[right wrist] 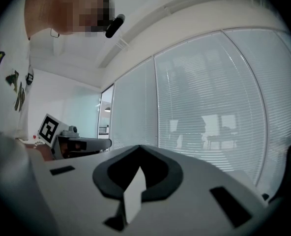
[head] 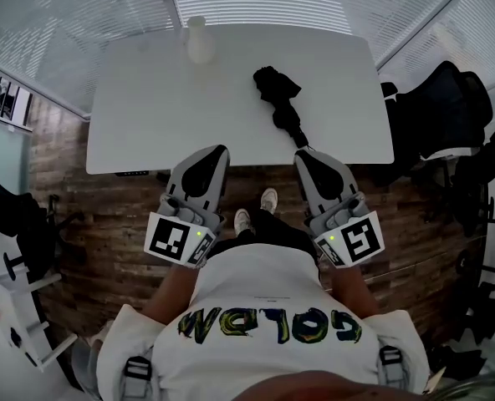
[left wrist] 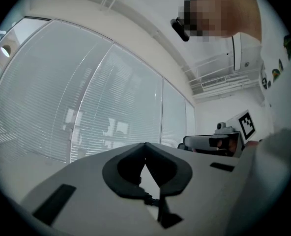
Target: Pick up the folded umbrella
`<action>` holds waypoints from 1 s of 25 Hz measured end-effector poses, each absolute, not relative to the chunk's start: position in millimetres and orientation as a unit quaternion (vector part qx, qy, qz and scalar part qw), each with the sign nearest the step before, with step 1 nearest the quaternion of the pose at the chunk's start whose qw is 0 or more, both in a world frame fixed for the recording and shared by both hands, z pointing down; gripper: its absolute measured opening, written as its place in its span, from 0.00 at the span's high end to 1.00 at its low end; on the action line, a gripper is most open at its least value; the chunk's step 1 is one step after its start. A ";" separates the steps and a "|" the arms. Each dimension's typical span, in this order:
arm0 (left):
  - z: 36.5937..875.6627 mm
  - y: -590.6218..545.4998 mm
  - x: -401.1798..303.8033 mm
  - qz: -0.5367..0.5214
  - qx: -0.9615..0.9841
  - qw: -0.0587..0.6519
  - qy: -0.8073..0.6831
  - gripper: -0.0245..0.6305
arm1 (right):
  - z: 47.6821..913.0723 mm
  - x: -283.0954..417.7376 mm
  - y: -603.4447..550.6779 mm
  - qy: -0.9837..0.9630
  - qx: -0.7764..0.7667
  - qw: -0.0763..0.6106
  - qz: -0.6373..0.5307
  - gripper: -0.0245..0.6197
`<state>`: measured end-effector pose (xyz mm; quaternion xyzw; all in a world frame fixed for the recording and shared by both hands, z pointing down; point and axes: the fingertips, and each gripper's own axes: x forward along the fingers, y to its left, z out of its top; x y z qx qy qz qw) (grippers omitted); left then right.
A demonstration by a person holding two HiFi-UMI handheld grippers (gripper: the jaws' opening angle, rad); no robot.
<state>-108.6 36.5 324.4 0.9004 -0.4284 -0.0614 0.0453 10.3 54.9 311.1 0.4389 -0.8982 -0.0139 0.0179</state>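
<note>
Two grippers are held level in front of the person, tips over the near edge of the white tabletop (head: pixel 147 98). Left gripper (head: pixel 217 151): fingers (left wrist: pixel 126 173) shut tip to tip, nothing btwn them. Right gripper (head: pixel 303 155): fingers (right wrist: pixel 158 176) likewise shut, empty. Folded black umbrella (head: pixel 278 98) lies on the tabletop, centre-right, its near end just ahead of the right gripper's tip in head view. White bottle (head: pixel 200 40) stands upright at the far side, well apart from the umbrella. Black office chair (head: pixel 440 107) sits by the tabletop's right end. Window blinds (right wrist: pixel 209 107) fill both gripper views.
</note>
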 end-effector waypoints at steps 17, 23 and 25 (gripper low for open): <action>321.5 -58.4 -63.3 -0.055 0.899 0.034 -0.432 0.95 | 312.5 52.9 -41.2 -0.905 0.424 0.016 -0.018 0.95; 324.4 -104.9 -36.3 -0.049 0.897 0.031 -0.438 0.95 | 317.1 80.9 -89.5 -0.909 0.415 0.011 -0.018 0.95; 323.7 -117.1 -27.3 -0.048 0.896 0.029 -0.440 0.95 | 317.3 91.0 -101.8 -0.910 0.414 0.010 -0.018 0.95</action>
